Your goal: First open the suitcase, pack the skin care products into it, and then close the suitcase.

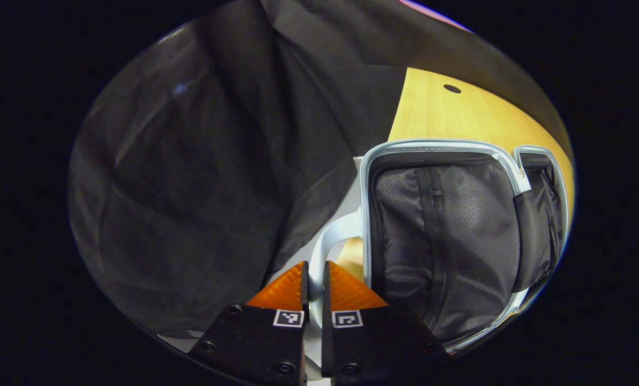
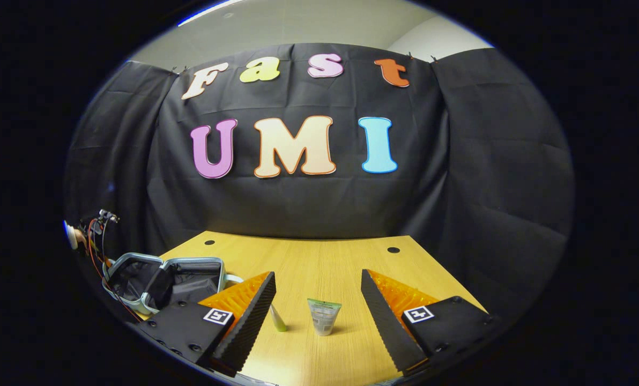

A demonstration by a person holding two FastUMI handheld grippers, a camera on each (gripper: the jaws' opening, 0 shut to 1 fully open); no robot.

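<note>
In the left gripper view, my left gripper point(image 1: 315, 279) is shut on the pale curved handle point(image 1: 333, 238) at the side of the suitcase point(image 1: 448, 236). The suitcase stands open, its dark mesh lining and zip facing me inside a light grey rim. In the right gripper view, my right gripper point(image 2: 317, 316) hangs open above the wooden table point(image 2: 319, 257). A small green-and-white tube point(image 2: 324, 316) stands cap-down between its fingers, farther off. A thin pale green tube point(image 2: 277, 319) leans just beside the left finger. The open suitcase point(image 2: 164, 281) lies at the table's left.
Black cloth walls close in the table on three sides. Two dark holes point(image 2: 393, 250) mark the tabletop near its back edge. Cables and part of a hand point(image 2: 86, 236) show above the suitcase at the far left.
</note>
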